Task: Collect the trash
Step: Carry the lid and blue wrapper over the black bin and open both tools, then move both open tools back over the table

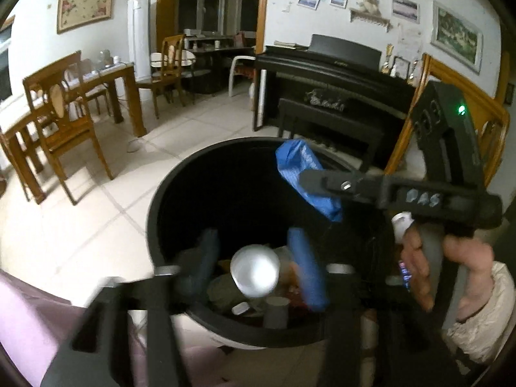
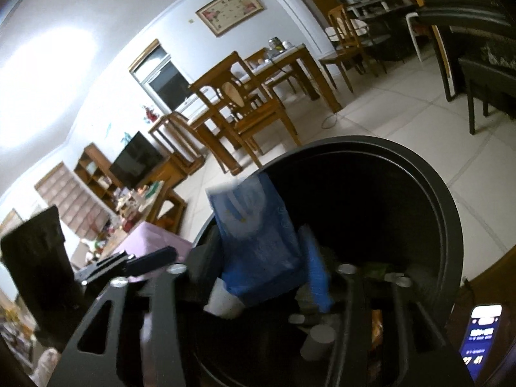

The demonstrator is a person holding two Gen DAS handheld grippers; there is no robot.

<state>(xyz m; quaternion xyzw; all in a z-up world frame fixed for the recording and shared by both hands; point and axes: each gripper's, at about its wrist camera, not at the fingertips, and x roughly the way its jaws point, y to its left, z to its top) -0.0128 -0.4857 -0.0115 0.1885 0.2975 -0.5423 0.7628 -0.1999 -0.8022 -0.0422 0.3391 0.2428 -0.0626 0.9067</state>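
Note:
A black trash bin stands on the tiled floor right under both grippers. My left gripper hangs over its mouth, open, with a white paper cup blurred between the fingers and clear of both pads. In the right wrist view my right gripper is open over the bin's rim. A blue plastic packet hangs loose between its fingers. From the left wrist view, that blue packet shows behind a right finger. Several paper cups and scraps lie at the bin's bottom.
A person's hand grips the right tool. A wooden dining table with chairs stands to the left, a black piano behind the bin. Purple cloth covers a surface at the near left. A lit phone glows at the right.

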